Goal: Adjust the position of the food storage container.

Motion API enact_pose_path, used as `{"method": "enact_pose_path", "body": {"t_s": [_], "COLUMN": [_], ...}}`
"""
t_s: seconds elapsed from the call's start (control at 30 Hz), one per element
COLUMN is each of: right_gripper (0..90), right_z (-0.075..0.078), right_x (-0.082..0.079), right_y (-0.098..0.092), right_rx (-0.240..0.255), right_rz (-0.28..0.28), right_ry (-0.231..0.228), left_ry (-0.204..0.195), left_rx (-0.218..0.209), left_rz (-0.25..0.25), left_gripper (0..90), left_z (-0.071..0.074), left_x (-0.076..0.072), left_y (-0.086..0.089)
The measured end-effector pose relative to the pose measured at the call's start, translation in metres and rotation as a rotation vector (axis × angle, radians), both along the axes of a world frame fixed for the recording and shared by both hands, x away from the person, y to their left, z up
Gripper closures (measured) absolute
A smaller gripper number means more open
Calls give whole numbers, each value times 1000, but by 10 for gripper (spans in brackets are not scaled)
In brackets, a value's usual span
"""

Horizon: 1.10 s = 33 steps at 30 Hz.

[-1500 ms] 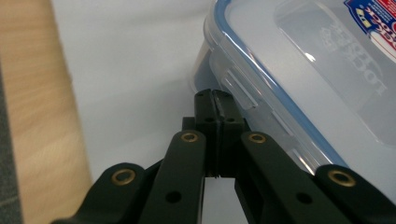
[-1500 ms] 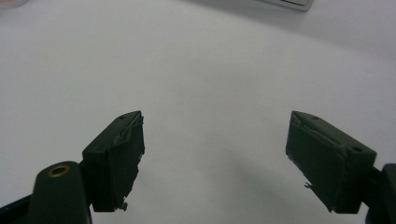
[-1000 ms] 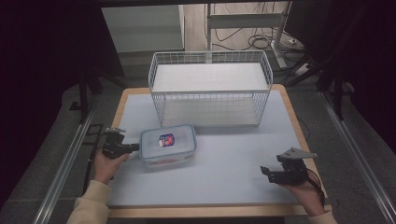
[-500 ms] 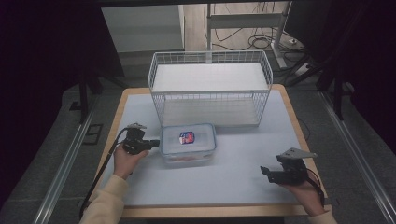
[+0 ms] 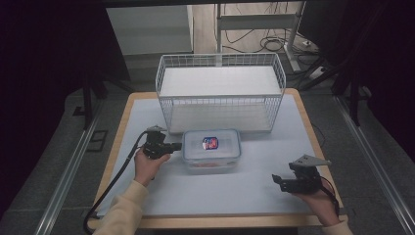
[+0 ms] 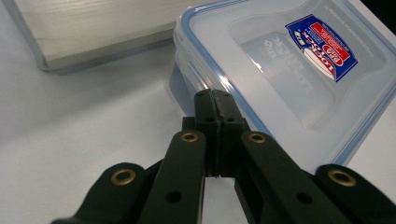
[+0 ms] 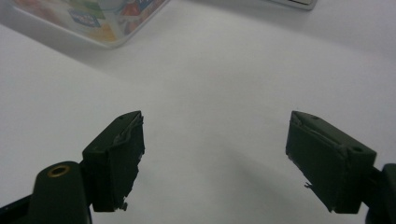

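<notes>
The worktop (image 5: pixel 147 122) carries a pale sheet inside a wooden edge, and both sets of fingers hang just above it. Beyond the left fingers, toward the far edge, stands the white wire basket (image 5: pixel 220 93), its open mesh wall facing the person and its base showing as a pale slab in the left gripper view, past the fingertips and to their left.

The clear plastic food container (image 5: pixel 211 150) lies flat on the worktop directly in front of the left gripper (image 5: pixel 177 146), between those fingers and the basket's near wall. Its blue-rimmed lid (image 6: pixel 280 65) is on, with a red and blue label (image 6: pixel 321 46) in the middle. In the left gripper view the fingers (image 6: pixel 205 112) are pressed together with no gap and nothing between them, and their joined tips rest against the container's near side wall just under the lid's rim.

The right gripper (image 5: pixel 275 180) sits well apart from the container, off toward the near right corner of the worktop, held in the person's right hand (image 5: pixel 315 198). Its fingers (image 7: pixel 119 149) stand wide, with bare worktop between them. A corner of the container, coloured contents visible through its wall, lies beyond its left finger.
</notes>
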State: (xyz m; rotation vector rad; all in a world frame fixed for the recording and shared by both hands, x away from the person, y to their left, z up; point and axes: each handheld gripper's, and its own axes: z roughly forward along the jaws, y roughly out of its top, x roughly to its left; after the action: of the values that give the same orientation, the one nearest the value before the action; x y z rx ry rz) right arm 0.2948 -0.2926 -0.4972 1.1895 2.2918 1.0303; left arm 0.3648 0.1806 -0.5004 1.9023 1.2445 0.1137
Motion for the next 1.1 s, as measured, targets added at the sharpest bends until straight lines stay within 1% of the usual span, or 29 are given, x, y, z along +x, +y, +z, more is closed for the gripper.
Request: {"method": "enact_pose_path", "body": {"t_s": [0.07,0.23,0.27,0.3,0.33,0.4,0.43,0.53,0.57,0.6,0.63,0.67,0.7,0.73,0.77,0.93,1.0,1.1], "right_gripper": [193,193,193,193,192,193,193,193,193,193,193,193,193,193,193,193,193,193], "right_z": [0,0,0,0,0,-1,-1,-1,-1,-1,-1,-1,-1,-1,-1,0,0,1], "right_x": [-1,-1,0,0,0,1,2,1,1,1,1,1,1,1,1,0,-1,0], "right_y": [0,-1,-1,-1,-2,-2,-2,0,1,1,2,2,2,2,1,3,2,0], "right_rx": [0,2,1,0,1,1,1,-1,-2,-3,-3,-3,-4,-4,-5,3,4,10], "right_rz": [-1,-2,-2,-4,-5,-6,-7,-2,0,0,0,0,-1,-2,-2,4,7,2], "right_ry": [-1,-1,-1,0,2,5,5,4,5,4,4,4,4,4,4,-3,-5,-13], "left_ry": [4,6,6,5,4,3,3,3,7,7,14,16,17,17,16,30,25,-6], "left_rx": [-3,13,8,-6,-9,-10,-2,5,-10,-10,-31,-33,-21,-21,-6,-15,-39,-38], "left_rz": [2,-3,-4,-10,-9,-6,-4,4,5,5,3,-1,-6,-6,-9,-29,-27,-6], "left_gripper": [896,896,896,896,896,896,896,897,897,898,898,897,898,897,897,897,897,896], "left_z": [-2,-4,-4,-2,-2,-2,-2,-3,-4,-4,-6,-6,-6,-6,-7,-11,-9,-3], "left_x": [0,0,0,-1,-1,-1,-1,0,1,1,2,3,3,3,4,6,5,-1], "left_y": [1,1,1,2,1,1,1,0,-1,-1,-4,-5,-7,-7,-10,-19,-16,-9]}}
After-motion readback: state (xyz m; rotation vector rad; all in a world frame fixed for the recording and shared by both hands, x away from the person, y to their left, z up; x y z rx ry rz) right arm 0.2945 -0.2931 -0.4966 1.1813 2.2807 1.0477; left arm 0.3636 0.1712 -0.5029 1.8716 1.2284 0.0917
